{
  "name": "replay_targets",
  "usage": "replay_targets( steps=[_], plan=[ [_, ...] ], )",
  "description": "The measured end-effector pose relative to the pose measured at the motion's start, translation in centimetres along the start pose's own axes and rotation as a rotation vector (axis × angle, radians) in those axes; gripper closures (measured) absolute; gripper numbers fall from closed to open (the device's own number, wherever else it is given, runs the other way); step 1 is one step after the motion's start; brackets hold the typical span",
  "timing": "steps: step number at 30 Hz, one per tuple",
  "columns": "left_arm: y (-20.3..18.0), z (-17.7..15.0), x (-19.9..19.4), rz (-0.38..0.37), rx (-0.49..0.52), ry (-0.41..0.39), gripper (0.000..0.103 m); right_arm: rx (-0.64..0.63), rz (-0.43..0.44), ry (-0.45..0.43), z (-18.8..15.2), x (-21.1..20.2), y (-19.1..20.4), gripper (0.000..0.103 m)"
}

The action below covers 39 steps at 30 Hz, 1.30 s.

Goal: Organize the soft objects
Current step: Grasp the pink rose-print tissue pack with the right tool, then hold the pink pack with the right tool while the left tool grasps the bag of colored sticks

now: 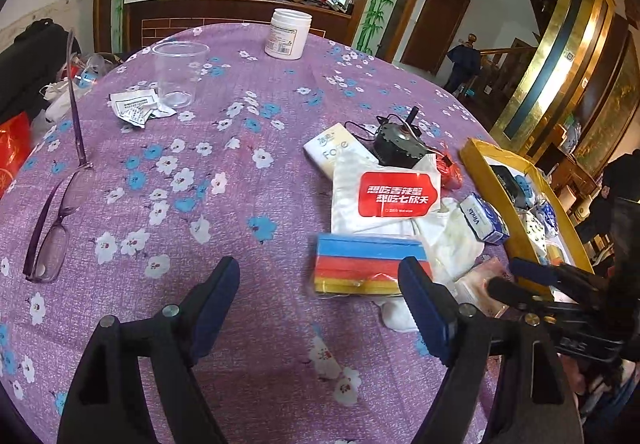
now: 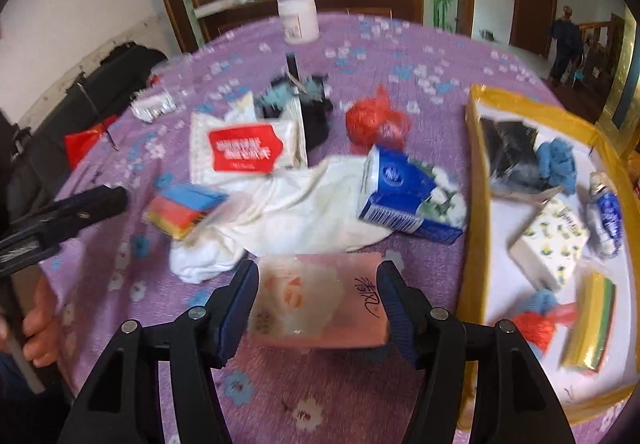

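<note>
Pink tissue pack (image 2: 320,302) is the landmark here: it lies flat on the purple floral counter (image 2: 256,396), just left of the yellow-rimmed tray (image 2: 474,203), and it sits squarely between the two blue pads of the right tool (image 2: 318,306). Its long axis runs left to right across the right wrist view, so it lies across the tool's opening, one short end facing each pad. The pads stand about as far apart as the pack is long; motion blur keeps me from telling whether they press on it yet or only bracket it. I judge the coming move to be a squeeze on those ends and a carry rightward into the tray, where a patterned tissue pack (image 2: 554,240) and a striped sponge (image 2: 590,324) already lie.

Left of the pink pack, past a white cloth (image 2: 288,211), rests a wrapped stack of coloured sponges (image 1: 370,264). The left tool (image 1: 320,296) hovers wide open with nothing between its pads, the sponges just beyond its right pad. The right hand is clearly the nearer one to the pink pack.
</note>
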State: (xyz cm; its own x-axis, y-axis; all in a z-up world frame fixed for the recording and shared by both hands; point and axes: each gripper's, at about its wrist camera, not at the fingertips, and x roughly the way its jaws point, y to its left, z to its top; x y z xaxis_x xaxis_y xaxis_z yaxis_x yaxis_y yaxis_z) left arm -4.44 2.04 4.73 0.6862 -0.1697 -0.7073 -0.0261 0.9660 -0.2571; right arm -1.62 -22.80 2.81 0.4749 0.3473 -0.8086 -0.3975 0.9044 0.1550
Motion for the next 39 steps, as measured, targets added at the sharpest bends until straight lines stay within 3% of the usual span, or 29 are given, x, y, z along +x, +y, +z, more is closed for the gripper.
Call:
replay_targets(
  steps=[3,5,8,10,12,14,17,21,27,30,34,36,39],
  plan=[
    [0.3,0.0,-0.1,0.004,-0.001,-0.001,0.022,-0.030,0.046,0.001,-0.8,-1.0,0.8,0.036],
    [0.6,0.1,-0.1,0.008,-0.002,-0.001,0.022,-0.068,0.139,0.026,-1.8,-2.0,1.8,0.036],
    [0.9,0.2,-0.3,0.009,-0.005,-0.008,0.022,-0.155,0.348,0.106,-3.6,-3.5,3.6,0.035],
    [1.0,0.3,-0.3,0.007,-0.006,-0.011,0.022,-0.219,0.309,0.074,-3.9,-4.4,4.1,0.035],
    [0.9,0.3,-0.2,0.006,-0.006,-0.008,0.022,-0.293,0.197,-0.005,-3.4,-5.1,4.1,0.035],
    [0.8,0.2,0.0,0.009,-0.001,-0.001,0.022,-0.301,0.144,-0.041,-2.0,-4.6,3.3,0.031],
    [0.5,0.1,0.0,0.008,0.008,0.005,0.022,-0.239,0.113,-0.010,0.4,-2.1,1.6,0.027],
    [0.1,-0.1,-0.2,0.004,0.025,0.002,0.022,-0.179,0.152,0.070,1.9,0.6,0.5,0.027],
    [-0.1,-0.1,-0.2,0.004,0.067,0.000,0.022,-0.239,0.296,0.186,-1.2,-0.6,1.4,0.027],
    [-0.5,-0.1,0.3,-0.013,0.087,0.015,0.019,-0.312,0.251,0.173,-2.5,-1.6,2.5,0.027],
    [-1.2,-0.3,1.0,-0.029,0.109,0.045,0.018,-0.295,0.193,0.152,-2.8,-0.5,2.6,0.028],
    [-1.7,-0.4,1.2,-0.031,0.121,0.068,0.015,-0.282,0.158,0.117,-3.2,-0.2,2.6,0.045],
    [-2.4,-0.5,1.2,-0.036,0.133,0.082,0.009,-0.243,0.135,0.052,-3.8,-0.7,2.2,0.049]
  ],
)
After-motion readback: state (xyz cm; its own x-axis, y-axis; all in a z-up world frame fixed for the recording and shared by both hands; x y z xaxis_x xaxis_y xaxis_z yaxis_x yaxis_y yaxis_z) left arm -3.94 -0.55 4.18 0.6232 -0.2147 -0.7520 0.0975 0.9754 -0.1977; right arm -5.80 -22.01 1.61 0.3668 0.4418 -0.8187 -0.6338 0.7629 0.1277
